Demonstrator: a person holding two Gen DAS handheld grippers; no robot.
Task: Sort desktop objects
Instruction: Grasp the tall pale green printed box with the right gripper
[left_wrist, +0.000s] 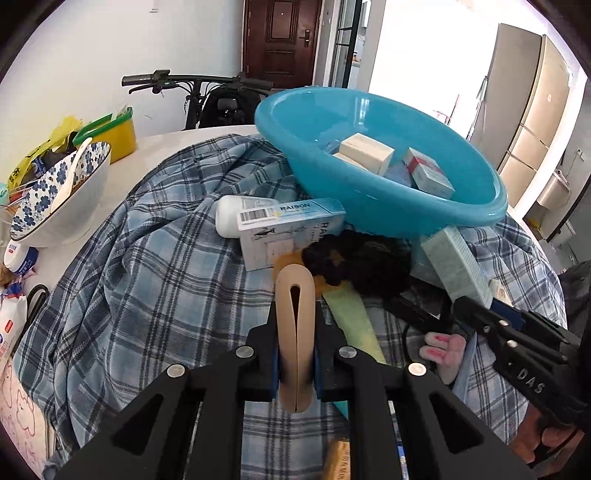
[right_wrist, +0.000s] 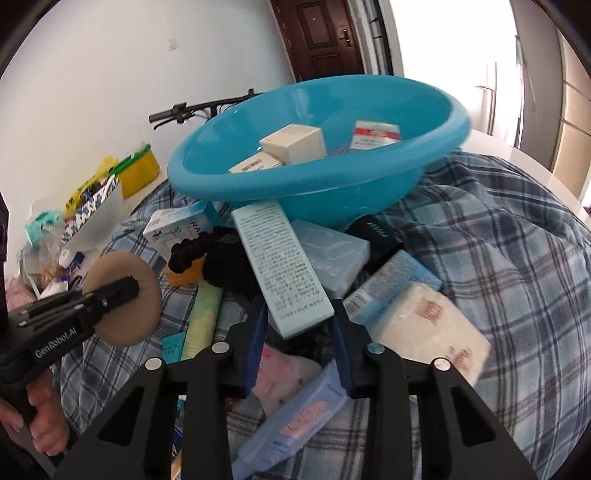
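**Ana:** Left wrist view first: the left gripper (left_wrist: 295, 332) has its jaws clamped tight on a round beige powder puff (left_wrist: 295, 317), held on edge so it stands up between the pads.

**Ben:** And past those jaws?

**Ana:** Straight ahead lies a white RAISON box (left_wrist: 288, 232), with a black scrunchie (left_wrist: 351, 258) to its right. Beyond both, the blue basin (left_wrist: 369, 199) rests on the plaid cloth (left_wrist: 155, 266), with small boxes inside.

**Ben:** The right gripper (right_wrist: 299, 332)?

**Ana:** From the right wrist view, its jaws stand partly apart, with the near end of a long pale-green box (right_wrist: 280, 266) between them. The blue pads sit right at the box's sides; whether they actually press it I cannot tell, since that frame is blurred.

**Ben:** Around those jaws?

**Ana:** A white tissue pack (right_wrist: 428, 325) lies to their right, and a pink pouch (right_wrist: 288, 373) beneath them.
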